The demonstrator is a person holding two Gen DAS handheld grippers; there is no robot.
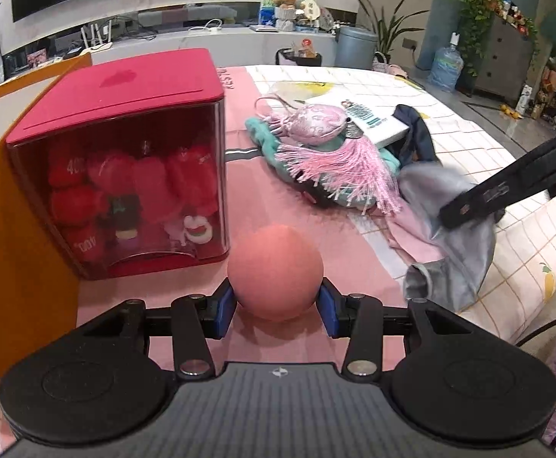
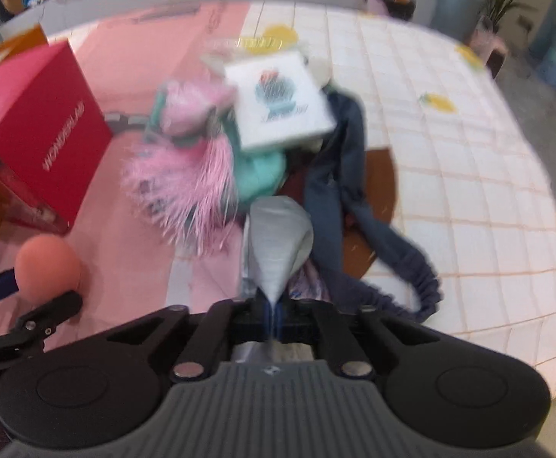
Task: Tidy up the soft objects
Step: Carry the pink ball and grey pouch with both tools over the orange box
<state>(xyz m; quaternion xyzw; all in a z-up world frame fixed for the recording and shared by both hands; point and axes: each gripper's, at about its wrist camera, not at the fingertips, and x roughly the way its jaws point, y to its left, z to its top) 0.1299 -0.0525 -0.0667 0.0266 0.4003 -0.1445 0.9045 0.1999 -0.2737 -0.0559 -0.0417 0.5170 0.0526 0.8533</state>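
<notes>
A soft salmon-pink ball [image 1: 275, 271] sits between the blue pads of my left gripper [image 1: 276, 307], which is shut on it just above the pink bedspread. The same ball [image 2: 47, 269] shows at the left of the right wrist view. My right gripper [image 2: 273, 318] is shut on a bunched corner of a grey cloth [image 2: 276, 244]. In the left wrist view that grey cloth [image 1: 455, 259] hangs from the right gripper [image 1: 469, 206]. A pile lies beyond: a pink tasselled pouch [image 1: 318, 120], teal fabric [image 1: 266, 141] and a dark blue garment [image 2: 339, 175].
A red box with a clear front [image 1: 125, 160], full of red plush items, stands at the left by an orange panel [image 1: 14, 210]. A white box [image 2: 280, 103] rests on the pile. The checked quilt [image 2: 469, 171] stretches off to the right.
</notes>
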